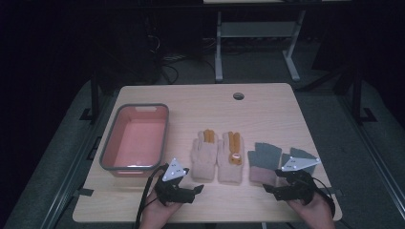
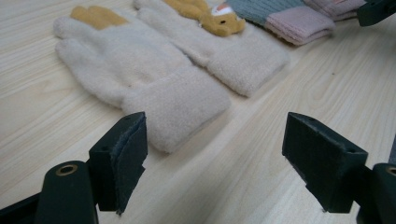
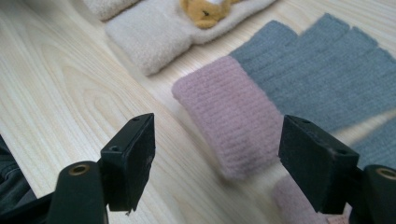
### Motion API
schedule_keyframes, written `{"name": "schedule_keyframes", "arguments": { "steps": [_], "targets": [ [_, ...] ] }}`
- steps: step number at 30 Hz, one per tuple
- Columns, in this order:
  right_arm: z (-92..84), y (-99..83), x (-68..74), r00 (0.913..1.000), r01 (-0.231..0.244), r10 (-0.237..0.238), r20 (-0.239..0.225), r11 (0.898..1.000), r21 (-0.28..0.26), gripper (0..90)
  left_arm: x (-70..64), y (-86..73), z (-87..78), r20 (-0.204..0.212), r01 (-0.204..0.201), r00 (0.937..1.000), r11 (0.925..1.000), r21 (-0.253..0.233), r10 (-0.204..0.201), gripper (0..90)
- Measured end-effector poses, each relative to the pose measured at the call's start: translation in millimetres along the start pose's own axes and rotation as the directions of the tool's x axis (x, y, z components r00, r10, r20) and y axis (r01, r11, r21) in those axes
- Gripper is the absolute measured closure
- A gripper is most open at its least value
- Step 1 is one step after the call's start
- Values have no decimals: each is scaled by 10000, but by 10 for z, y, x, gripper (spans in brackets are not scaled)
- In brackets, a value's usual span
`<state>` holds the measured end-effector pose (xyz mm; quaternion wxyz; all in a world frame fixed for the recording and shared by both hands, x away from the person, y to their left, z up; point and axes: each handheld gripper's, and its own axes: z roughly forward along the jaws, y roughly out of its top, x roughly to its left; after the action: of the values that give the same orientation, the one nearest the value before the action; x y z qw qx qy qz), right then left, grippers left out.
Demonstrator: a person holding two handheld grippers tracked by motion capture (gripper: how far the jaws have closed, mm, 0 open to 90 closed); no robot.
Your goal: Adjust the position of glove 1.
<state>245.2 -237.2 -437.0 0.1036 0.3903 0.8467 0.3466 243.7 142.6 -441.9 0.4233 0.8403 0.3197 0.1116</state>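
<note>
Overhead, a pink bin (image 1: 135, 138) sits left of the gloves (image 1: 218, 156)

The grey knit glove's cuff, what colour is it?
Pink on the grey knit glove's cuff, clearest in the right gripper view.

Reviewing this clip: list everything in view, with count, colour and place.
cream gloves: two, cream with orange fingertips, one with an orange animal figure, side by side at table centre
grey gloves: two, grey with pink cuffs, right of the cream pair
bin: one, pink with grey rim, table's left
table: one, light wood
left gripper: black, open, near a cream cuff
right gripper: black, open, at a pink cuff
hands: two, at the near edge
</note>
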Motion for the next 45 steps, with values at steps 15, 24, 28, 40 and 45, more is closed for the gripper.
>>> {"name": "schedule_keyframes", "arguments": {
  "steps": [15, 24, 28, 40, 45],
  "targets": [
    [-12, 256, 54, 9988, 234, -234, -428, 9997, -5, 245, 0, -19, -26, 183, 46, 9998, 9997, -251, -42, 225],
    [84, 445, 25, 9964, 412, -374, -760, 9980, 481, 228, 3, -24, 14, 328, 110, 9994, 9998, -178, -104, 225],
    [138, 560, 38, 9935, 769, -697, -896, 9938, 799, 228, 18, -17, -6, 374, 211, 9991, 9995, -244, -202, 225],
    [337, 973, 146, 9780, 1835, -1656, -1270, 9722, 1455, 238, 104, -20, -19, 617, 701, 9958, 9965, -461, -672, 225],
    [427, 1113, 186, 9718, 2113, -1912, -1381, 9660, 1489, 239, 106, -32, -6, 664, 847, 9945, 9953, -476, -814, 225]
  ]
}}
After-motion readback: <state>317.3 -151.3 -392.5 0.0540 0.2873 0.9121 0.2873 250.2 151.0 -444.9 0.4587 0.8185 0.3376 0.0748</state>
